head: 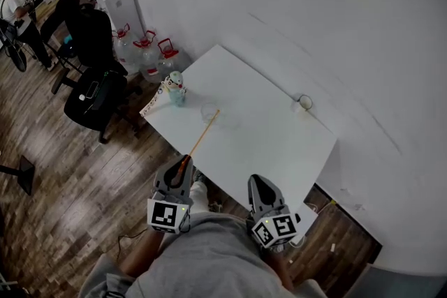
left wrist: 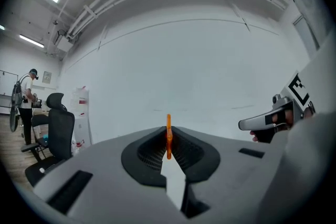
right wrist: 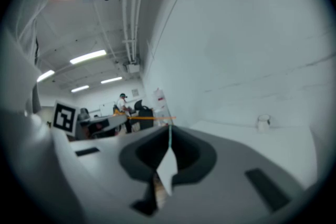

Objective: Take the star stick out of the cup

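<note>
My left tool [left wrist: 168, 140] is matt grey plastic with ribbed black pads [left wrist: 149, 152]; the star stick [left wrist: 168, 122] in it looks like glossy orange plastic. The surface [head: 265, 129] is smooth, matt white, and the floor [head: 63, 171] is grainy wood plank.

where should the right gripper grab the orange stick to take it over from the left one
Take the thin orange stick on its bare shaft, about mid-length, with the right gripper coming from the stick's right side, jaws across it. The left gripper pinches the near end, and the rest juts free above the white table, so that side looks open.
</note>
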{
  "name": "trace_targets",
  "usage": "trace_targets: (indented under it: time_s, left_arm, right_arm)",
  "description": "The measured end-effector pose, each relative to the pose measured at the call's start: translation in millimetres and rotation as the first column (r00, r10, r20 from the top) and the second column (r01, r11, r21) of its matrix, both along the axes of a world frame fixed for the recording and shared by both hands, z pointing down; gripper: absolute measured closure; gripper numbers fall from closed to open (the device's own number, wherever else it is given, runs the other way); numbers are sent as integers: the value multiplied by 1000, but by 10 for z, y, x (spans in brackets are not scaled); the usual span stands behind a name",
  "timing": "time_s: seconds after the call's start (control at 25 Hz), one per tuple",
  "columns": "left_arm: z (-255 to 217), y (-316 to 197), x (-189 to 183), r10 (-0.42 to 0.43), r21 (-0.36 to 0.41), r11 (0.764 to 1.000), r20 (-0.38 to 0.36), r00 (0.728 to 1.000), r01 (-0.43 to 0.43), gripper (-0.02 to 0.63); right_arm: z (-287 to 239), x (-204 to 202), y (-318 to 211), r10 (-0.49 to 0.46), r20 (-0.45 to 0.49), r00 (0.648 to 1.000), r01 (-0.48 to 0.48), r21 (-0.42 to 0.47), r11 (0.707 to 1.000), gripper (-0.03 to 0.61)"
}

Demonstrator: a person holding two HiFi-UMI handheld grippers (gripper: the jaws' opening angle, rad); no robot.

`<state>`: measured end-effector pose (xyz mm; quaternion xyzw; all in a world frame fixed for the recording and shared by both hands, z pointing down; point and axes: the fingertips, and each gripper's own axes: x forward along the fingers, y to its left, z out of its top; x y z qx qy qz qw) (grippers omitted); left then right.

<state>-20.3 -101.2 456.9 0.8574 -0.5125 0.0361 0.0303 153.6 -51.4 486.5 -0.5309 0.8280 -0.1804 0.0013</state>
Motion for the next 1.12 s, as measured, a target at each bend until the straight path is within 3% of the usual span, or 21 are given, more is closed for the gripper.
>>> trace_targets:
  time_s: [0.24, 0.44, 0.68, 0.84, 1.12]
  left_arm:
    - [-361, 169, 67, 28, 59, 998, -42, 999, -26, 569]
    - [-502, 258, -9, 28, 109, 994, -34, 999, -25, 569]
    - [-422, 331, -78, 12, 117, 993, -9, 1000, -10, 569]
    - [-479, 359, -109, -7, 94, 996, -45, 999, 11, 569]
    - [-459, 369, -140, -13, 103, 995, -40, 999, 17, 569]
  right_arm:
    - [-14, 55, 123, 15, 4, 1000, -15, 3, 1000, 541]
    - [-62, 72, 181, 30, 10, 999, -31, 21, 999, 541]
    - [-69, 117, 216, 39, 16, 999, -39, 24, 999, 541]
    - [-43, 82, 224, 32, 18, 999, -32, 13, 999, 541]
    - [-49, 31, 207, 15, 16, 1000, -16, 24, 1000, 541]
